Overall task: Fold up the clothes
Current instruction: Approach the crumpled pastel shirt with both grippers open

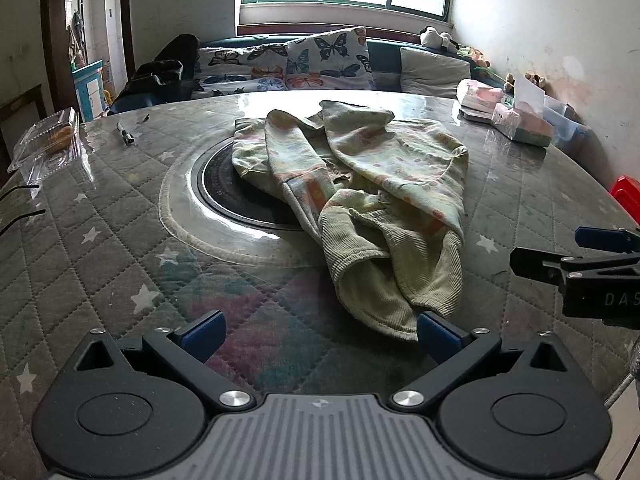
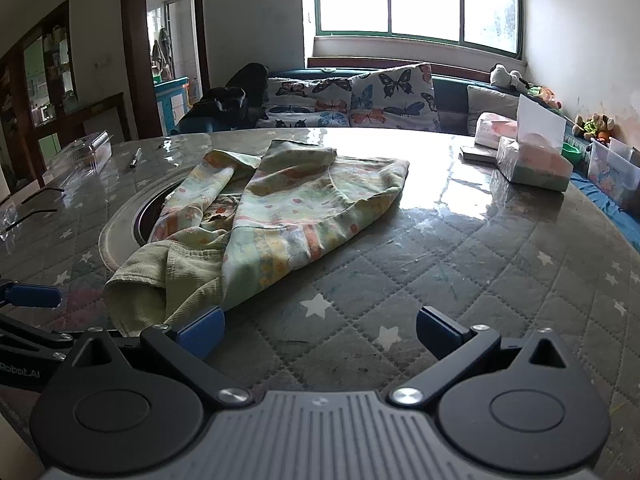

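Left wrist fisheye: the left hand-held gripper (image 1: 320, 336) is spread wide, its two blue pads far apart and holding nothing. The right pad (image 1: 438, 336) sits just at the ribbed green hem of the garment (image 1: 360, 184); whether it touches the cloth cannot be told. The left pad is over bare quilted cover. The garment, a pale green piece printed with orange and pink shapes, lies crumpled in the middle of the round surface (image 1: 120, 240), partly over the dark round inset (image 1: 224, 196) at its centre. At the right edge of this view the right hand-held gripper (image 1: 600, 252) comes in from the side, above the surface and apart from the garment.

In the right wrist fisheye, the right hand-held gripper (image 2: 320, 334) is likewise wide apart and empty. Its left pad (image 2: 200, 334) is just beside the near green hem of the garment (image 2: 288, 208), contact unclear; its right pad is over the starred cover. The left hand-held gripper (image 2: 32, 296) shows at the left edge.

Further back on the surface lie a pen (image 1: 125, 133), a clear plastic box (image 1: 52, 140) and tissue packs (image 2: 532, 160).
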Tool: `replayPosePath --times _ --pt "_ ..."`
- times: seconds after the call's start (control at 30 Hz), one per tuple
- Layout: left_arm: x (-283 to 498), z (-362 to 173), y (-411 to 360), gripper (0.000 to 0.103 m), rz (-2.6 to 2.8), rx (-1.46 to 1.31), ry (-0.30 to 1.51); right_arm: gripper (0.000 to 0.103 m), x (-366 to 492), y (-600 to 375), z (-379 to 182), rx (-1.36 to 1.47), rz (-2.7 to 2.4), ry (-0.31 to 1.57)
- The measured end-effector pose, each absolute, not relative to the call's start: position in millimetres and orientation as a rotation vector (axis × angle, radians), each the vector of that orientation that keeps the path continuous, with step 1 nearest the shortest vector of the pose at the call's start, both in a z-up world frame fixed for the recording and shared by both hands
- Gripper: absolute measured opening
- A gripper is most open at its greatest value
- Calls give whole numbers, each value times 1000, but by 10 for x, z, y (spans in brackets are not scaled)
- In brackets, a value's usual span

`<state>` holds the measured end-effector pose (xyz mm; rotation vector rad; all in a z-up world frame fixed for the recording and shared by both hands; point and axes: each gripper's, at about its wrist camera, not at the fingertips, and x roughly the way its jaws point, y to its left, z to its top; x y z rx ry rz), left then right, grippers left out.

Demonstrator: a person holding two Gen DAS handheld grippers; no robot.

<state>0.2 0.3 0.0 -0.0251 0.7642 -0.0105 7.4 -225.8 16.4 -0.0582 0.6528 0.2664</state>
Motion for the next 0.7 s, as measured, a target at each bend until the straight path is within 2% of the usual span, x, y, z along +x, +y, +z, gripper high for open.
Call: replayPosePath --times 0.7 --pt "48 12 92 103 15 -53 779 103 125 -2224 142 -50 259 681"
